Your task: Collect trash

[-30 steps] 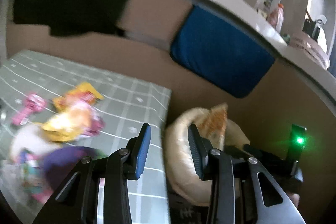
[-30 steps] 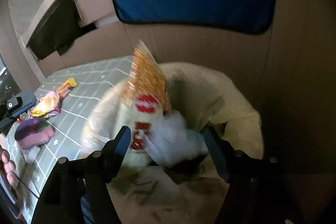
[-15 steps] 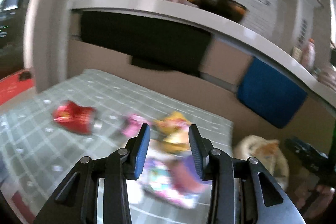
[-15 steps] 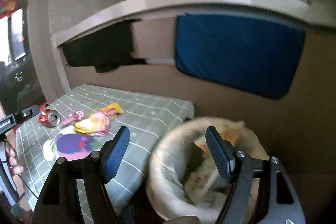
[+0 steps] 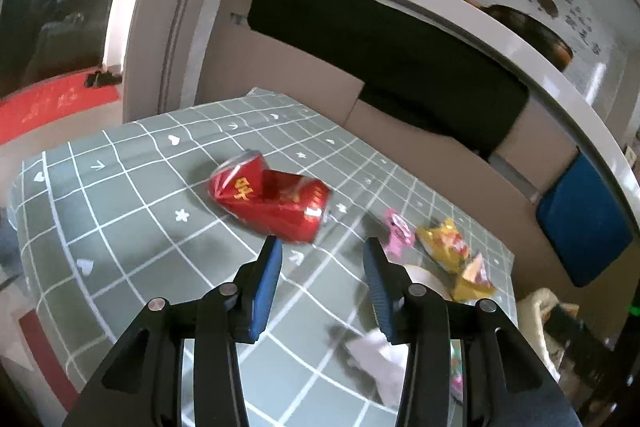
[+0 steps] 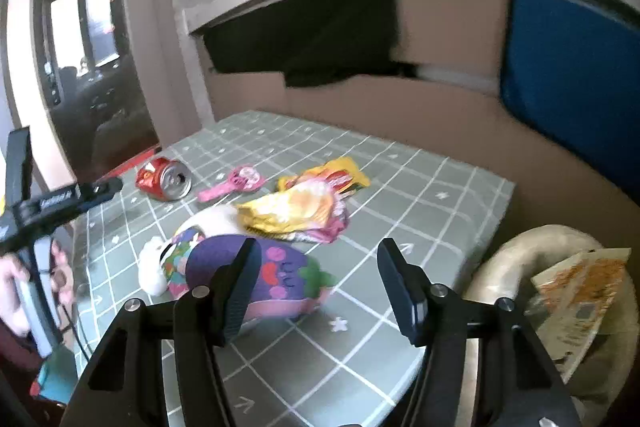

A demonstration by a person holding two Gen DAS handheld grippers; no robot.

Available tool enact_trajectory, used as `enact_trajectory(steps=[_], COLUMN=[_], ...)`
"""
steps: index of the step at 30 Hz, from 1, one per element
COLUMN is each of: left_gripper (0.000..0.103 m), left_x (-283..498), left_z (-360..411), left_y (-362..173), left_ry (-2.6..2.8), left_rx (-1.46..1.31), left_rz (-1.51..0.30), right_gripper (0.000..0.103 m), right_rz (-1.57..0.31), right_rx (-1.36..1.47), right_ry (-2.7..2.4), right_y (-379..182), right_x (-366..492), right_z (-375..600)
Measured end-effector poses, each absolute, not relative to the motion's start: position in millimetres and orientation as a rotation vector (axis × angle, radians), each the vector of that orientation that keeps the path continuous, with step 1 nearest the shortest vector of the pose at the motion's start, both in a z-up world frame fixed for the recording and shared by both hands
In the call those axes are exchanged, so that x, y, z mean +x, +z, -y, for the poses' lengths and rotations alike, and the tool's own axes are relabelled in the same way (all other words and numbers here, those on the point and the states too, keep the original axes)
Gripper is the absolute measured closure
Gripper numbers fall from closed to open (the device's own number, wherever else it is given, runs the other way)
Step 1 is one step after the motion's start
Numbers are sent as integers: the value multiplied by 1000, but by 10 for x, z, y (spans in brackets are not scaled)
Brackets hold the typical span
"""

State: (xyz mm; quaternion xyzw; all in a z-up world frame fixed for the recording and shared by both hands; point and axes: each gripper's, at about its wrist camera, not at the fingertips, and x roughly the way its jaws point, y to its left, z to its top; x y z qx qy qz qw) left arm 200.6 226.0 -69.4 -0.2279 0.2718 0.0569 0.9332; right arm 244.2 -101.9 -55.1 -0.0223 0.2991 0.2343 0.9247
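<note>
Several pieces of trash lie on the table (image 6: 460,195), which wears a grey-green cloth with a white grid. At its far left a crushed red can (image 6: 163,178) lies on its side, open end toward the right wrist camera. Just right of it is a small pink wrapper (image 6: 234,183), then a yellow snack packet (image 6: 324,179) with a crumpled yellow-and-pink bag (image 6: 296,213) near it and touching it. Nearer still, a purple packet (image 6: 276,275) with a cartoon face lies against a white wad (image 6: 152,265) on its left.

Off the table's right edge stands a bin lined with a cream bag (image 6: 516,255), and an orange-printed packet (image 6: 580,291) leans inside it.

The left hand-held gripper (image 5: 322,267) hangs over the table with the red can (image 5: 270,201) just beyond its fingertips; its jaws have just been opening and stand moderately apart with only cloth between them. To its right lie the pink wrapper (image 5: 398,231) and yellow packet (image 5: 448,245), and a pale crumpled scrap (image 5: 380,359) lies nearer, partly behind the right finger.

The right hand-held gripper (image 6: 318,269) is fairly wide, its jaws having just been closing, and grips nothing; the purple packet sits behind its left finger. A hand (image 6: 16,283) at the far left holds the other tool.
</note>
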Motion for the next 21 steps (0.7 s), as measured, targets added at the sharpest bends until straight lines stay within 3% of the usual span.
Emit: enact_trajectory(steps=[12, 21], left_gripper=[57, 57], left_x=[2486, 2774], left_z=[-2964, -2971], left_y=[-1074, -1228], left_ry=[249, 335], left_rx=[-837, -875], left_rz=[-659, -676], right_gripper=[45, 45], right_rz=[-679, -682], right_rx=[-38, -6], right_ry=[493, 482], right_y=[-755, -798], right_x=[2544, 2580], right_z=[963, 1020])
